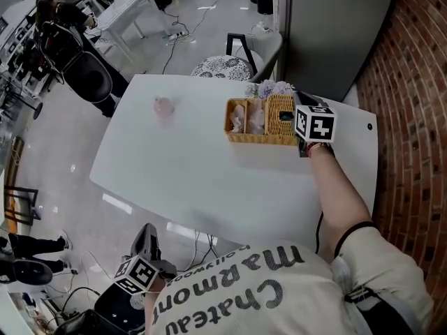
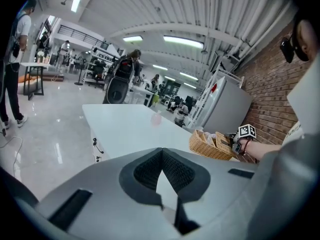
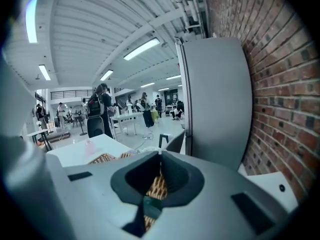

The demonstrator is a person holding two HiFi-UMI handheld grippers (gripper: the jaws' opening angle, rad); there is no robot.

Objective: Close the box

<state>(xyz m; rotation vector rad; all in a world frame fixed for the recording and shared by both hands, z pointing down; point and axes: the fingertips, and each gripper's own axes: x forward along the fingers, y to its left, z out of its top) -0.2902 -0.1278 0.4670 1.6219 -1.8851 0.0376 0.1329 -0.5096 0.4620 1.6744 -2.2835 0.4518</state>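
Note:
A wicker box (image 1: 255,137) stands near the right end of the white table (image 1: 195,173), with pale things inside it. Its woven lid (image 1: 281,112) stands raised at the box's right end. My right gripper (image 1: 299,122) is at that lid; in the right gripper view the wicker lid (image 3: 157,188) sits between the nearly closed jaws of the right gripper (image 3: 159,155). My left gripper (image 1: 148,238) hangs off the table's near edge, low at the left. In its own view the left gripper (image 2: 161,151) has its jaws together with nothing between them, and the box (image 2: 209,146) lies far off to the right.
A small pink object (image 1: 163,106) lies on the table left of the box. Pale flowers (image 1: 269,88) sit behind the box. A chair (image 1: 244,56) stands at the far edge, a grey cabinet (image 1: 335,26) and a brick wall (image 1: 412,82) to the right.

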